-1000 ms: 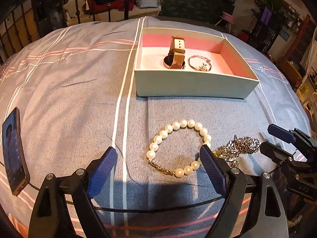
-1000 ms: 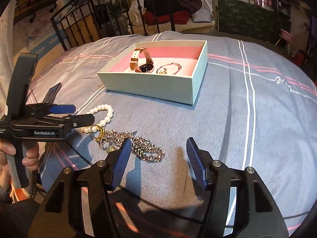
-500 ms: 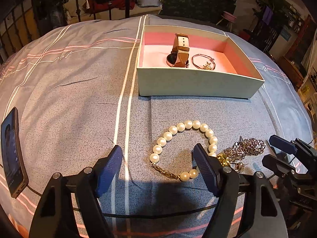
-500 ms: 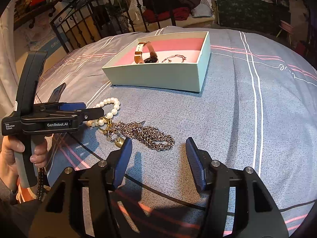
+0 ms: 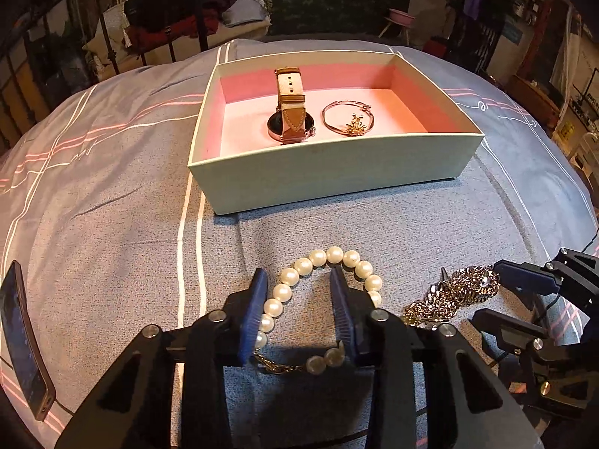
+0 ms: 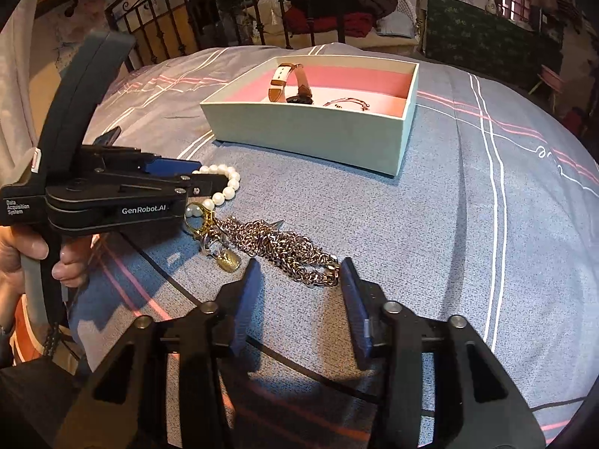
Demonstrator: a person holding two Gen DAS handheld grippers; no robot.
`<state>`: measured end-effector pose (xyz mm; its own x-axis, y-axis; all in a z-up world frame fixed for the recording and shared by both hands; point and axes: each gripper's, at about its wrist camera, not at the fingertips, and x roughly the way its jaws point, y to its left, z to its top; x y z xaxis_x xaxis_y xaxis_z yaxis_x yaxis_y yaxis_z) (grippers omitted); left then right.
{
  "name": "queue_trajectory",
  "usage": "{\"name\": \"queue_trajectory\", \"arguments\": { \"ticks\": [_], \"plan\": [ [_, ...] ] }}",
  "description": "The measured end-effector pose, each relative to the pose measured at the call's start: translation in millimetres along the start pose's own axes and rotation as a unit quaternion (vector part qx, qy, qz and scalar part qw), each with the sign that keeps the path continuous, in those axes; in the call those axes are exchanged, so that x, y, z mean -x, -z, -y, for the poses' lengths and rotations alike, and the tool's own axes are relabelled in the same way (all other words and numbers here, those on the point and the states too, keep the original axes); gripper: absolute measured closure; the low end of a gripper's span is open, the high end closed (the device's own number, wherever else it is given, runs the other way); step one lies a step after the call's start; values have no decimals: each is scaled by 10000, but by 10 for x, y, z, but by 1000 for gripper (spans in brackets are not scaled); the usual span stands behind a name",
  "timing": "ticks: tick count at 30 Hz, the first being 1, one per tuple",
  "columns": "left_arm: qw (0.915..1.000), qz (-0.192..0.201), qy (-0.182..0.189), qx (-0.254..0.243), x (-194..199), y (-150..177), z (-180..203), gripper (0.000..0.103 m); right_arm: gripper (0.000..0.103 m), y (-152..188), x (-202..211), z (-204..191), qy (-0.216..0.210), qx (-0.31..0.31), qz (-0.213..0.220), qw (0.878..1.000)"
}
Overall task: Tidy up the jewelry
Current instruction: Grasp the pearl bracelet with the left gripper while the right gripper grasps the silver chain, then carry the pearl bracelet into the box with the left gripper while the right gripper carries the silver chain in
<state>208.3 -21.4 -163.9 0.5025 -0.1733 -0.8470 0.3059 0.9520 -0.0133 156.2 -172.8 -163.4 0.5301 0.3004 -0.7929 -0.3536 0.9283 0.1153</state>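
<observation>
- Low centre of the left wrist view: your left tongs (image 5: 299, 312) are closing, one pad outside the pearl bracelet (image 5: 322, 299) at its left strand, the other inside the loop; the pads do not yet look pressed on the beads.
- Judged from its look, the bracelet is light, limp and slick-beaded. Pinch across the strand between beads or at the gold clasp chain, or it may roll out.
- Low centre of the right wrist view: your right tongs (image 6: 299, 292) are closing astride the near end of the silver chain (image 6: 279, 245), nothing pinched yet. It looks heavier and floppy, so take the bunched middle.
- Both pieces lie on the bed (image 6: 468, 224).
- Upper centre: the open box (image 5: 329, 176) holds a watch (image 5: 291, 112) and a thin bangle (image 5: 348, 121).
</observation>
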Motion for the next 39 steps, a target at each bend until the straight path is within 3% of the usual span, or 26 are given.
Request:
{"name": "queue_trajectory", "arguments": {
  "ticks": [2, 3, 7, 12, 26, 39],
  "plan": [
    [10000, 53, -70, -28, 22, 1, 39, 93, 81, -3, 0, -5, 43, 24, 2, 10000],
    [10000, 48, -82, 28, 29, -1, 35, 94, 84, 4, 9, 5, -6, 4, 9, 10000],
    [9996, 68, 17, 290, 92, -23, -36, 94, 85, 39, 63, 27, -6, -32, 63, 10000],
    [9991, 271, 24, 334, 264, -58, -35, 94, 87, -6, 264, 18, -35, -48, 457, 9989],
    [9973, 589, 83, 437, 556, -183, -31, 94, 87, -484, 950, -59, 7, 339, 1533, 9876],
    [9903, 1346, -41, 344, 1050, -572, -57, 94, 88, -1020, 1502, -9, 377, 632, 2398, 9680]
  ]
}}
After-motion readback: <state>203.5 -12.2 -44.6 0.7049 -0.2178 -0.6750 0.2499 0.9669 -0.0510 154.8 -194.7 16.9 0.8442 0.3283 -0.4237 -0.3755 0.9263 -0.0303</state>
